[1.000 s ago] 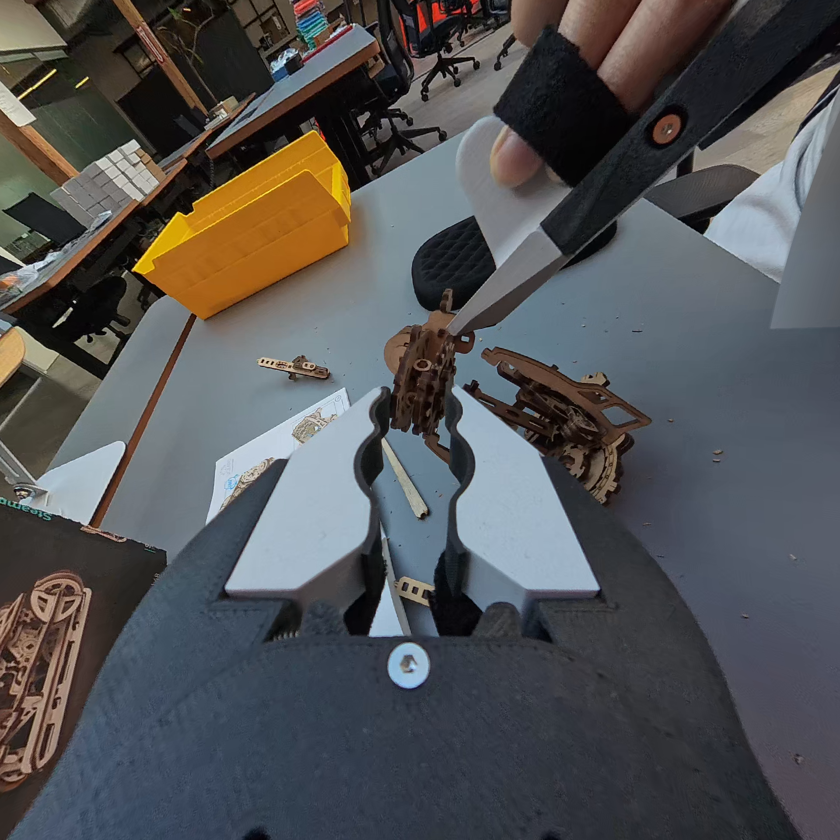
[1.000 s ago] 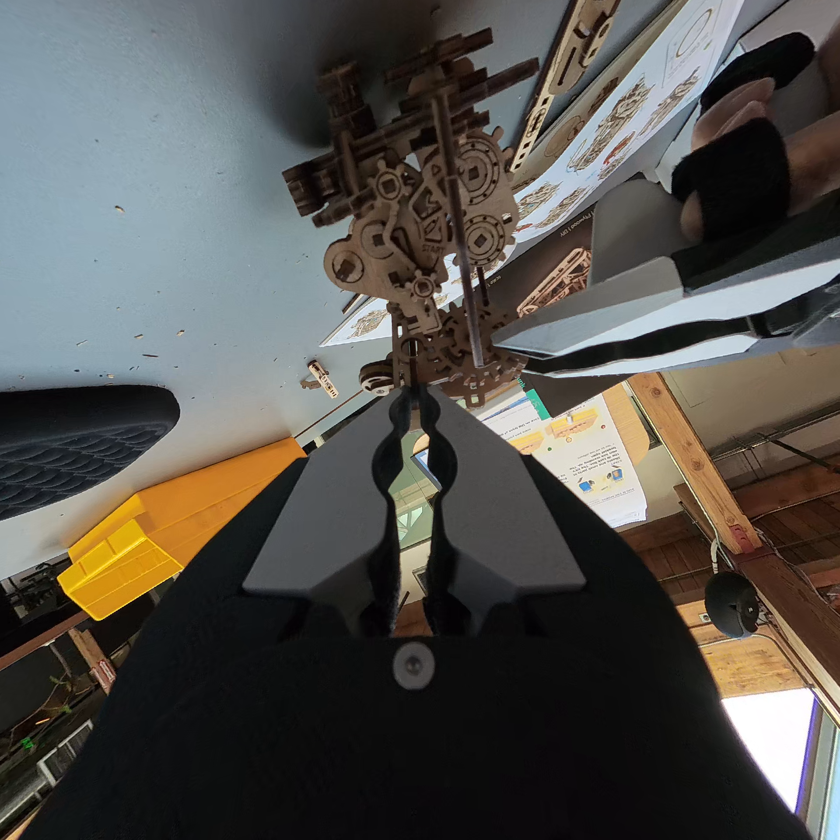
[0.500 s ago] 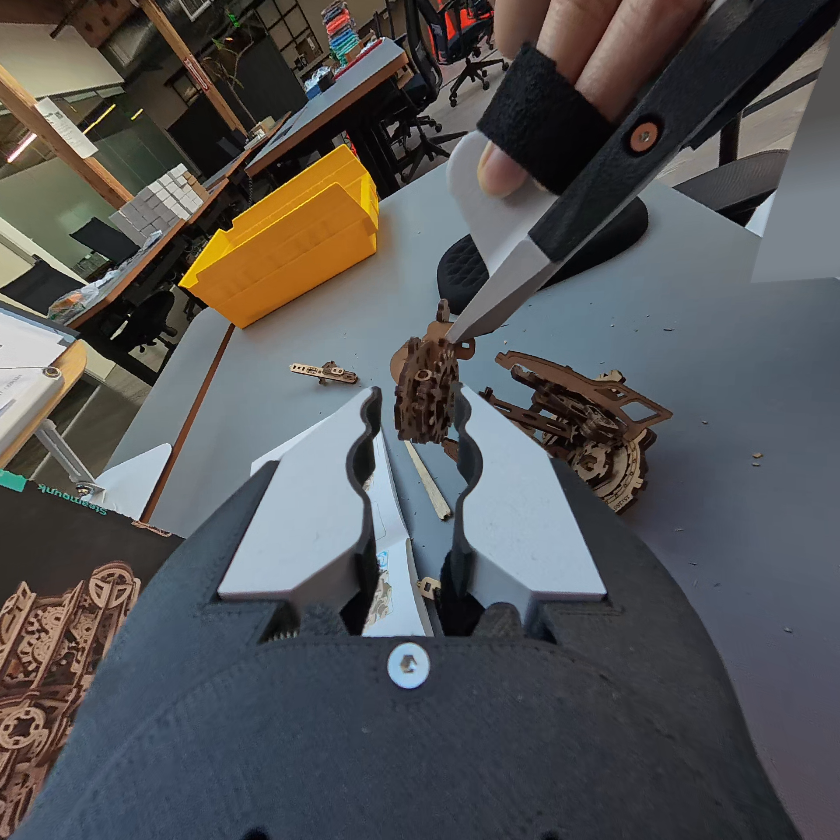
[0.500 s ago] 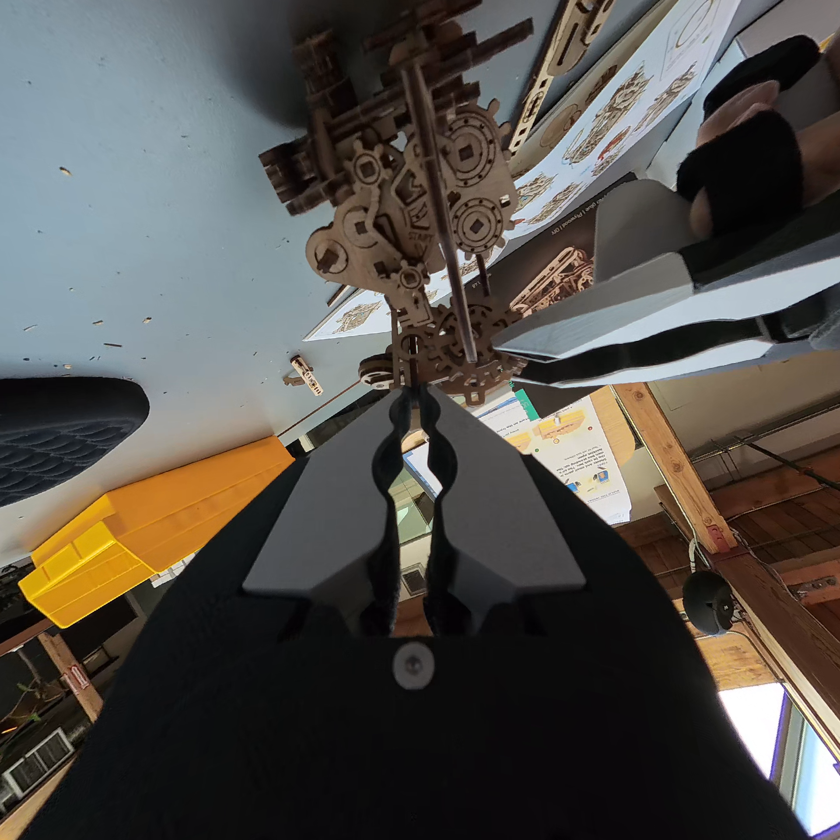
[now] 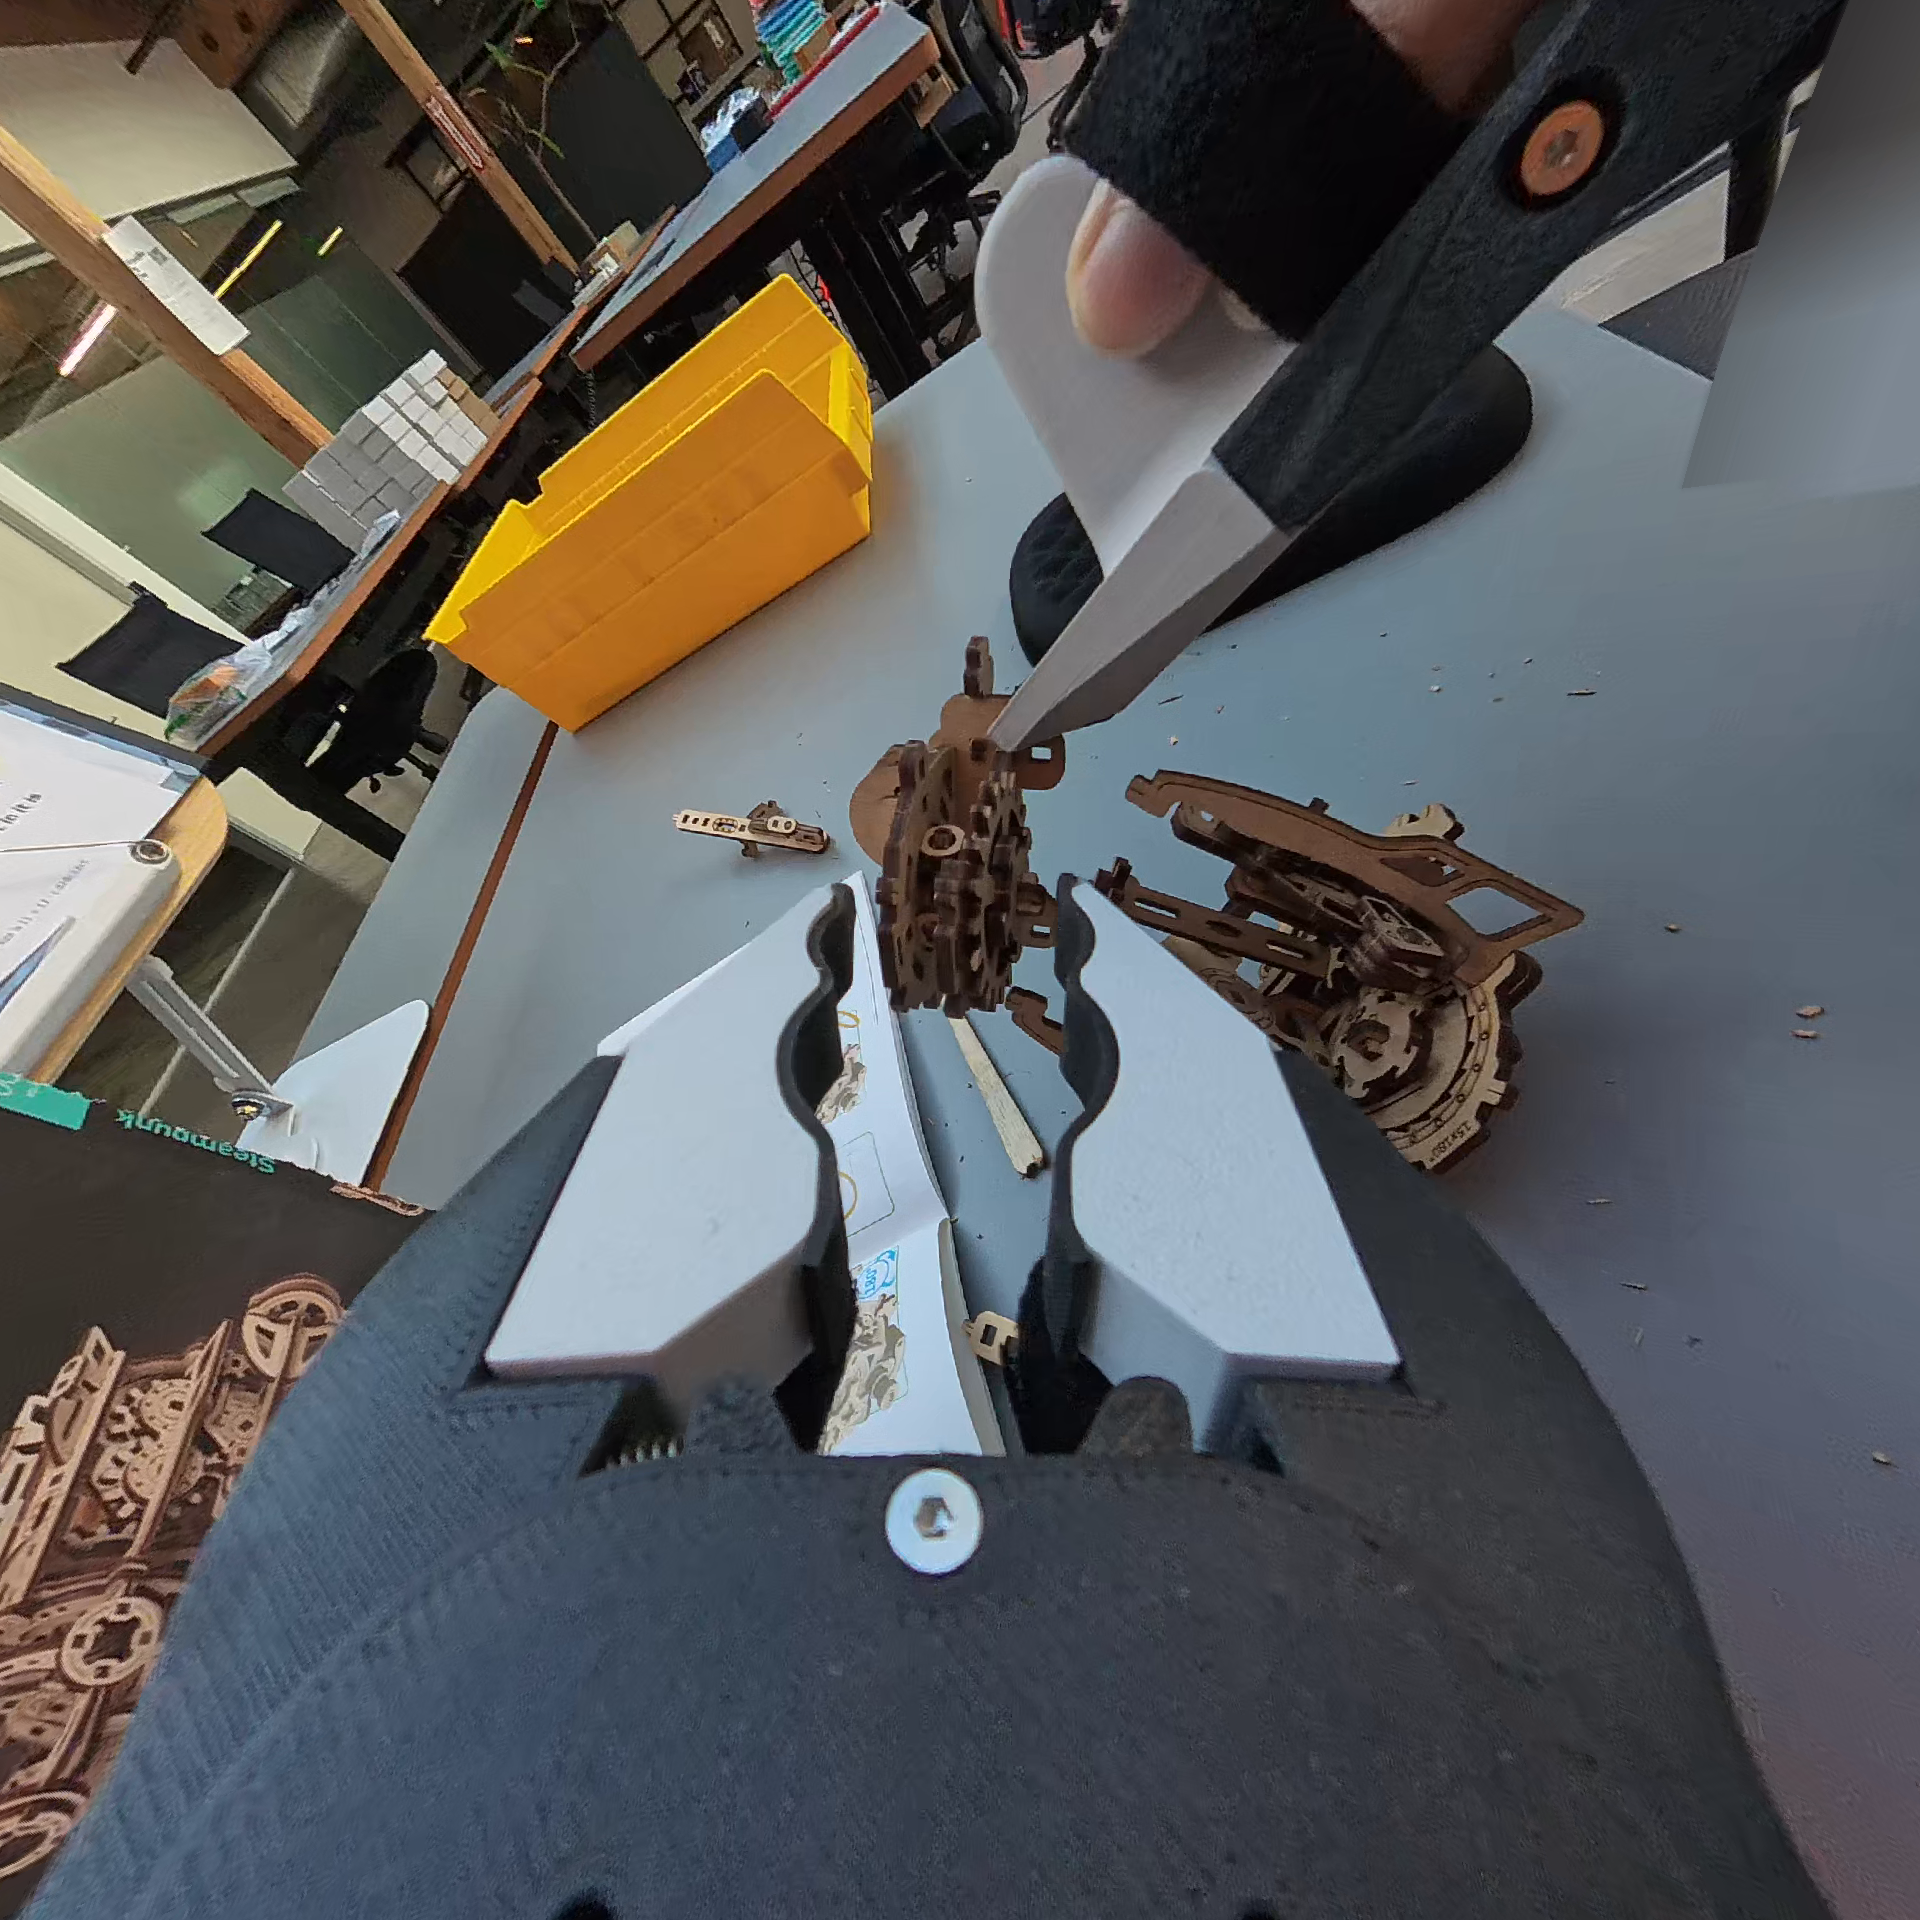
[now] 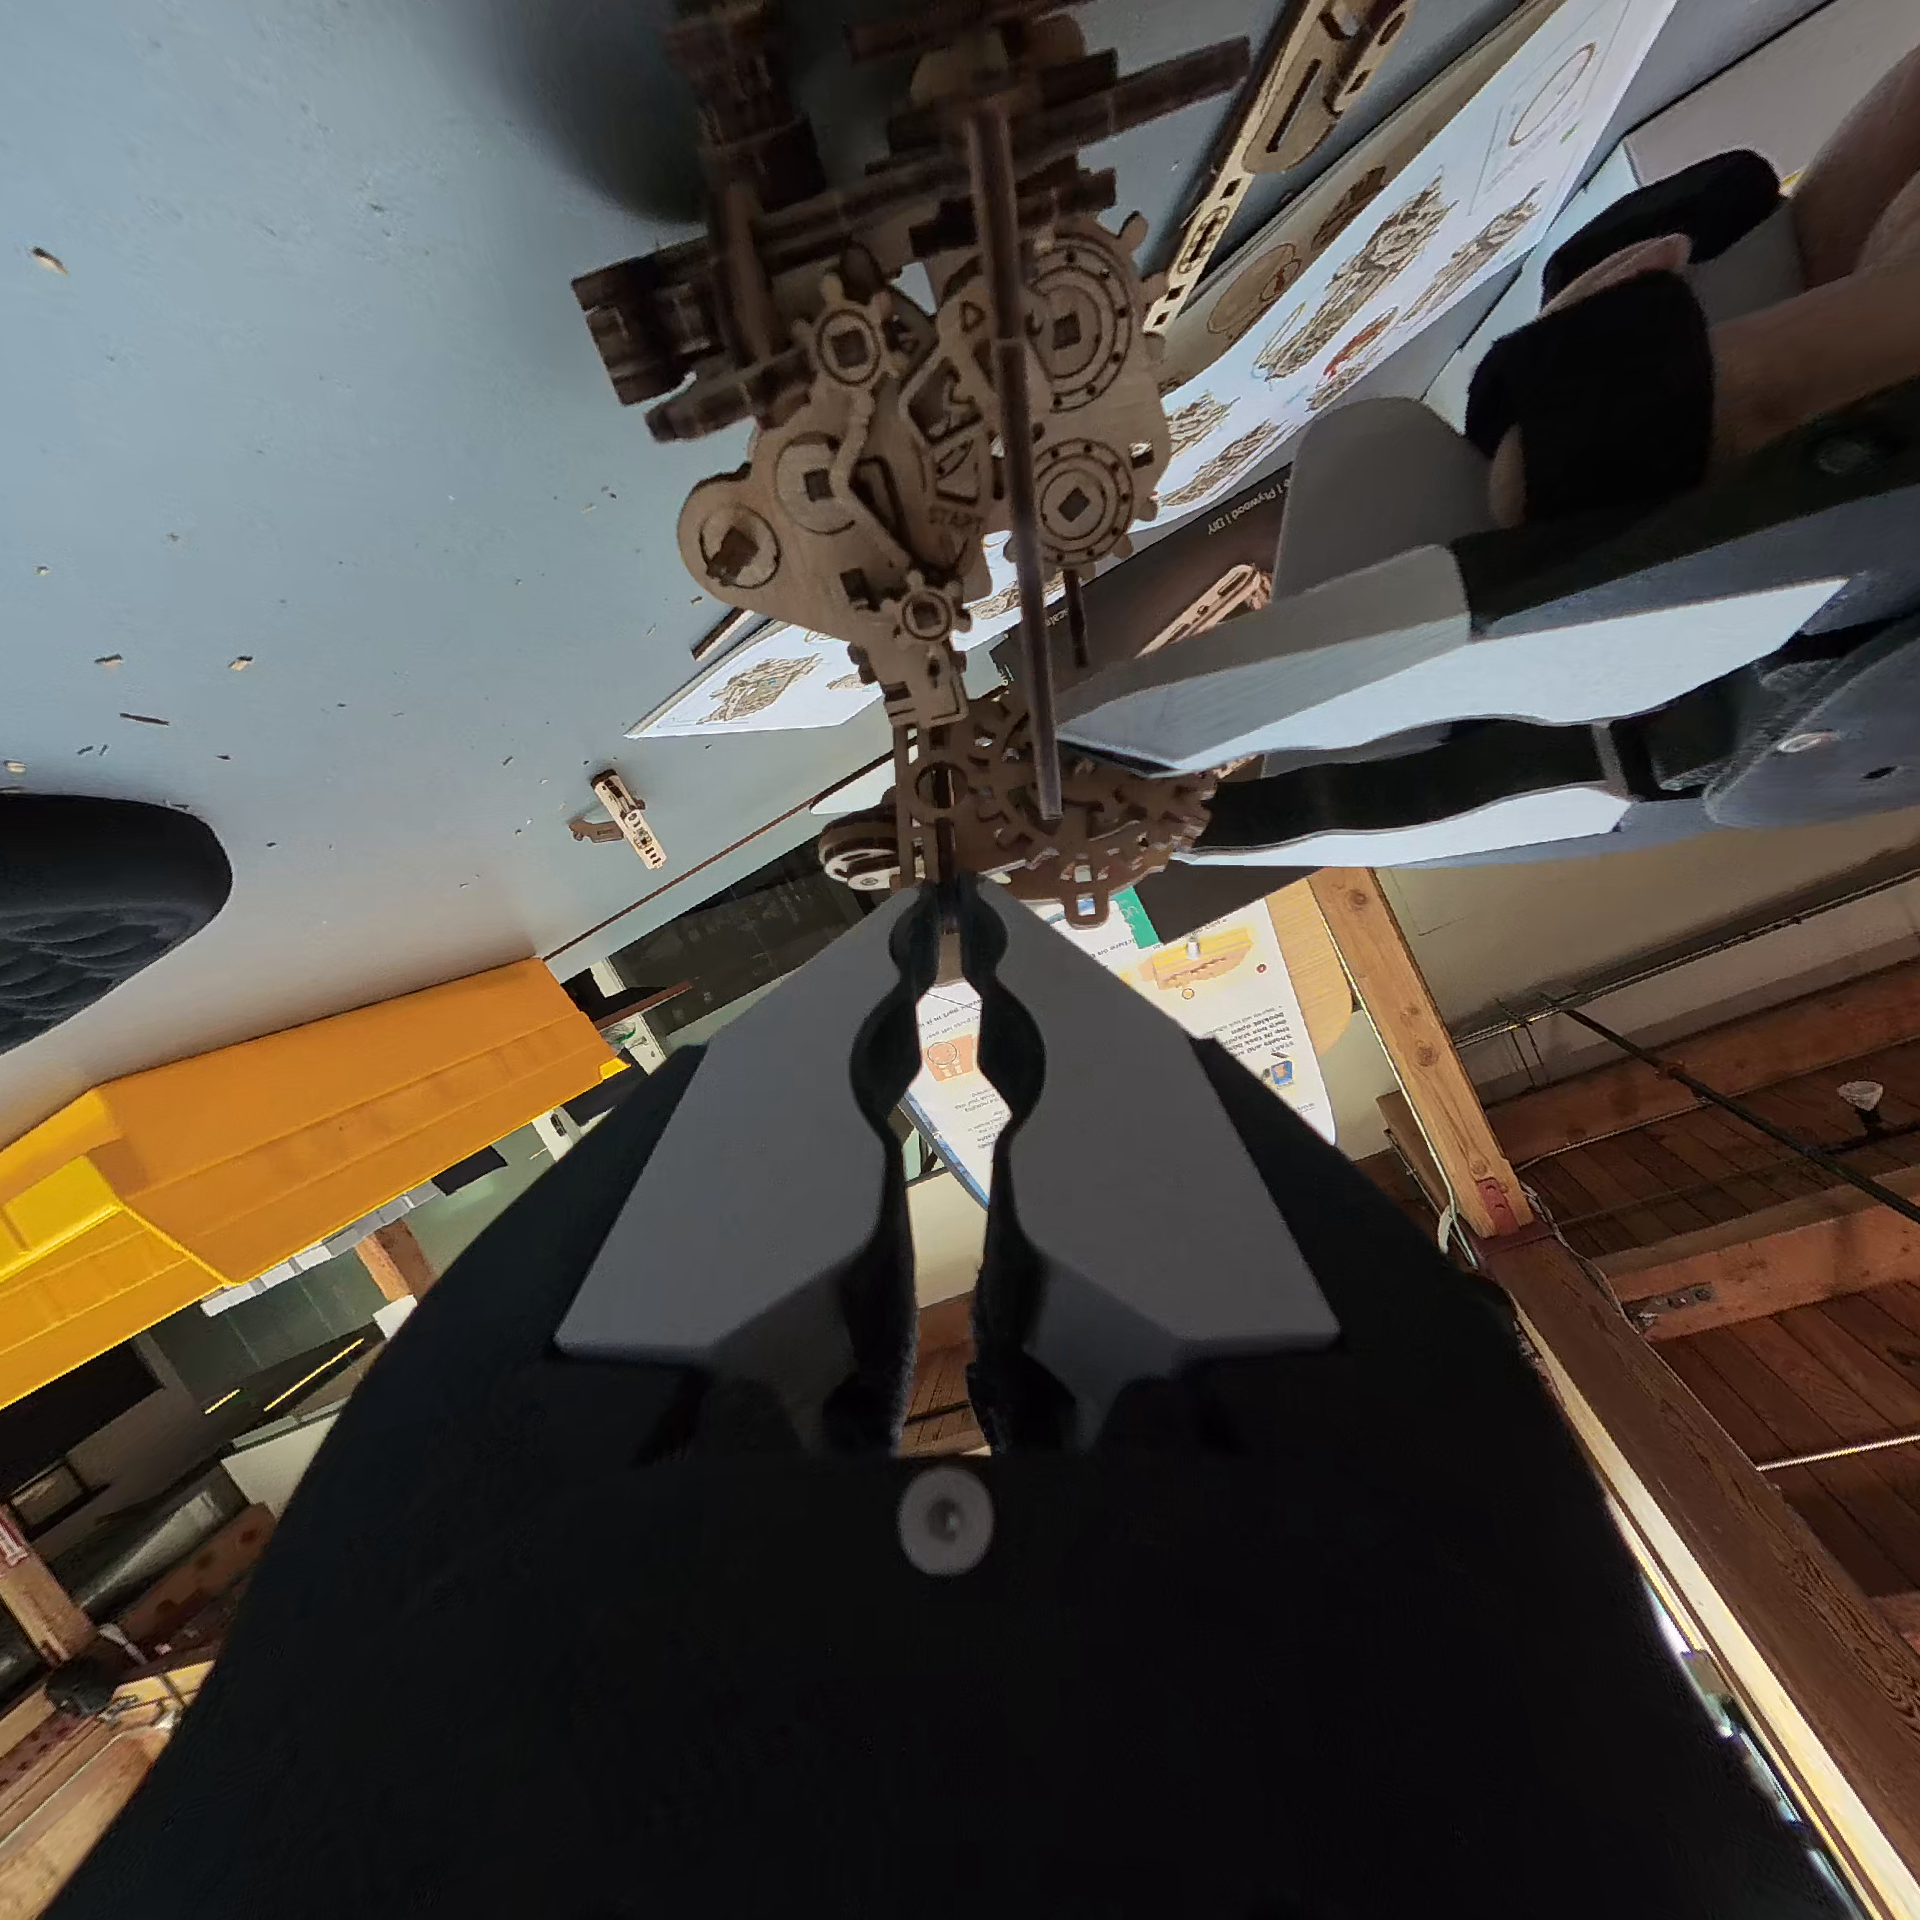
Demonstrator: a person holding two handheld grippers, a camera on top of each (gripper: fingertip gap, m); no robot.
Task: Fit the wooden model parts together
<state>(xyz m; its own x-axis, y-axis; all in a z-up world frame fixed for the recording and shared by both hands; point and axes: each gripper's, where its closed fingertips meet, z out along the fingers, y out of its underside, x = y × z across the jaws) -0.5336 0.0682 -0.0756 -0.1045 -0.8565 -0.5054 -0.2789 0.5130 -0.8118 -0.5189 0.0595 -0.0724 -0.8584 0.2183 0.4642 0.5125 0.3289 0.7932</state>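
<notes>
A small wooden gear cluster (image 5: pixel 956 894) hangs above the grey table (image 5: pixel 1558 727). My right gripper (image 6: pixel 940 899) is shut on a thin plate at its top edge; its tip also shows in the left wrist view (image 5: pixel 1013 732). My left gripper (image 5: pixel 956 904) is open, with its fingers on either side of the cluster and small gaps showing. In the right wrist view the cluster (image 6: pixel 1039 821) sits between the left gripper's fingers (image 6: pixel 1351 665). A larger wooden model (image 5: pixel 1351 966) lies on the table just right of the cluster, and also shows in the right wrist view (image 6: pixel 883 436).
A yellow bin (image 5: pixel 675 551) stands at the far left. A black pad (image 5: pixel 1060 582) lies behind the parts. A small wooden piece (image 5: pixel 748 831), a wooden stick (image 5: pixel 997 1091), an instruction sheet (image 5: pixel 873 1143) and a black kit box (image 5: pixel 156 1351) lie near me. The tips of both grippers are at nearly the same place.
My left gripper's fingers have spread apart and let go of the gear cluster. The right gripper still holds the cluster in about the same place.
</notes>
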